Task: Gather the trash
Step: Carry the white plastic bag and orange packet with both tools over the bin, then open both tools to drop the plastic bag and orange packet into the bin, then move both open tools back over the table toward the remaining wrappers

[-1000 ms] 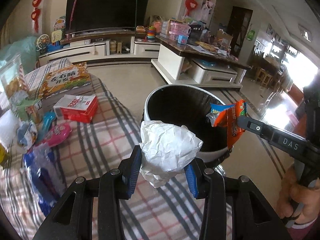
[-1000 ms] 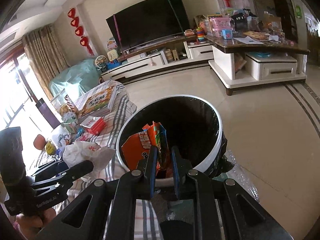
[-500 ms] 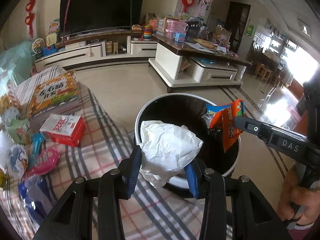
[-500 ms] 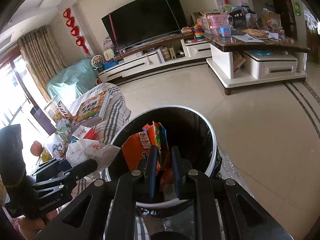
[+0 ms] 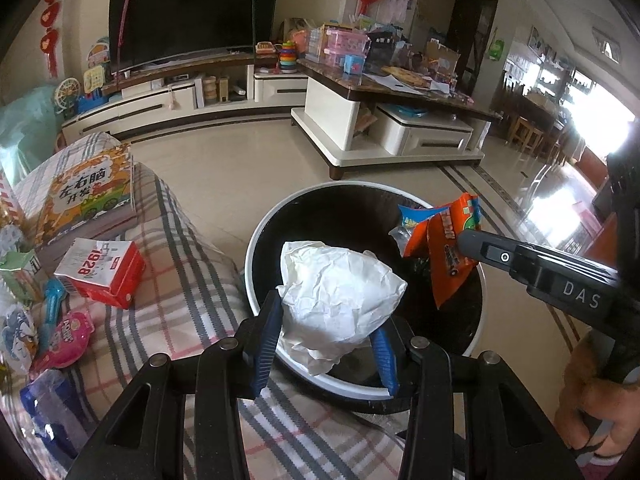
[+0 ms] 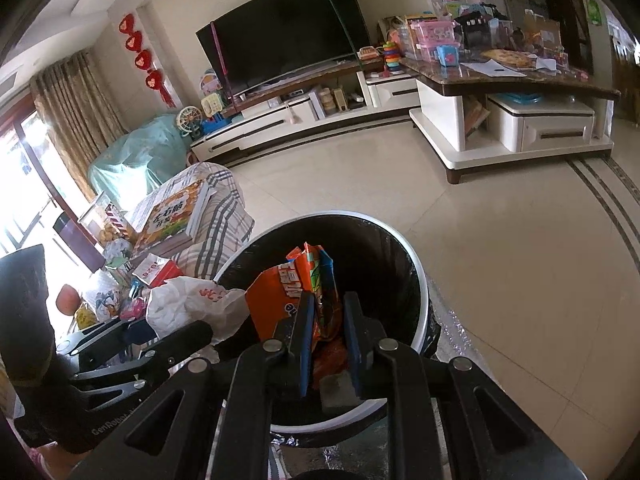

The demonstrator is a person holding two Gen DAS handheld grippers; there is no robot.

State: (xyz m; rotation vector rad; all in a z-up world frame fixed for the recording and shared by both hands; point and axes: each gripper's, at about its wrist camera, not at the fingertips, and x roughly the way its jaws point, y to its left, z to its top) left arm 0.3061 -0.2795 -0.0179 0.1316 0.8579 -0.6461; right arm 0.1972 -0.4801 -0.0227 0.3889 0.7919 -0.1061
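A round white bin (image 5: 256, 248) with a black liner stands on the floor beside the plaid-covered surface. My left gripper (image 5: 326, 320) is shut on a crumpled white bag (image 5: 340, 292), which hangs over the bin's near rim and opening. From the right, my right gripper (image 5: 460, 240) holds an orange snack wrapper (image 5: 444, 240) above the bin's mouth. In the right wrist view the right gripper (image 6: 329, 304) has the wrapper (image 6: 280, 292) upright between its pads, and its jaws are opening slightly. There the left gripper (image 6: 172, 330) and the bag (image 6: 188, 304) sit at the bin's (image 6: 416, 280) left rim.
The plaid cloth (image 5: 180, 280) carries a red and white box (image 5: 104, 276), a picture book (image 5: 88, 196) and several small toys and packets at its left. A low table (image 5: 360, 120) and a TV stand (image 5: 160, 96) stand across the tiled floor. A person's hand (image 5: 592, 412) grips the right tool.
Both grippers have travelled toward the bin with their loads. The white bag, first over the cloth beside the rim, now hangs over the bin's opening; the wrapper sits deeper over the mouth.
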